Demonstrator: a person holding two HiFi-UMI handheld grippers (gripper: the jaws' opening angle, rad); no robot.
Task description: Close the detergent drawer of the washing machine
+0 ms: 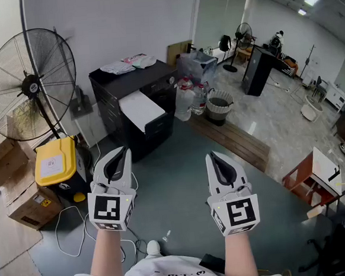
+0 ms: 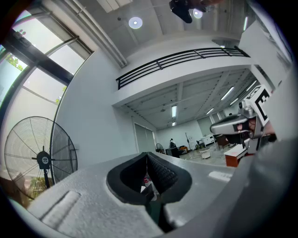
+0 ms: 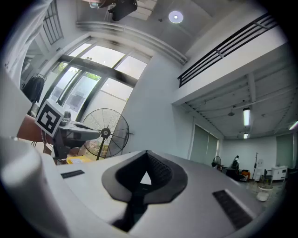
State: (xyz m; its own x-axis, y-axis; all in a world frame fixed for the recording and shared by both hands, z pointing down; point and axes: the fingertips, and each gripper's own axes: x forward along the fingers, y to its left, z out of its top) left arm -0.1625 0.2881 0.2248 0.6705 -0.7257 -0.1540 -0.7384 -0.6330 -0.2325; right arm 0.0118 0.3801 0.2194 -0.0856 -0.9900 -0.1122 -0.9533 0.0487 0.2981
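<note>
No washing machine or detergent drawer shows in any view. In the head view my left gripper (image 1: 122, 151) and right gripper (image 1: 213, 157) are held side by side in the air above the grey floor, pointing away from me. Both are shut with nothing between the jaws. In the left gripper view the left gripper's (image 2: 146, 155) dark pads meet at the tip, and the right gripper (image 2: 235, 125) shows at the right edge. The right gripper view shows the right gripper (image 3: 147, 153) closed the same way, with the left gripper (image 3: 70, 132) at its left.
A black cabinet (image 1: 156, 82) with a white top panel stands ahead by the wall. A tall floor fan (image 1: 29, 86), a yellow box (image 1: 55, 161) and cardboard boxes (image 1: 22, 194) are at the left. Water bottles (image 1: 187, 97), a bin (image 1: 219, 107) and a wooden platform (image 1: 235, 140) lie right of it. Cables (image 1: 73, 231) trail on the floor.
</note>
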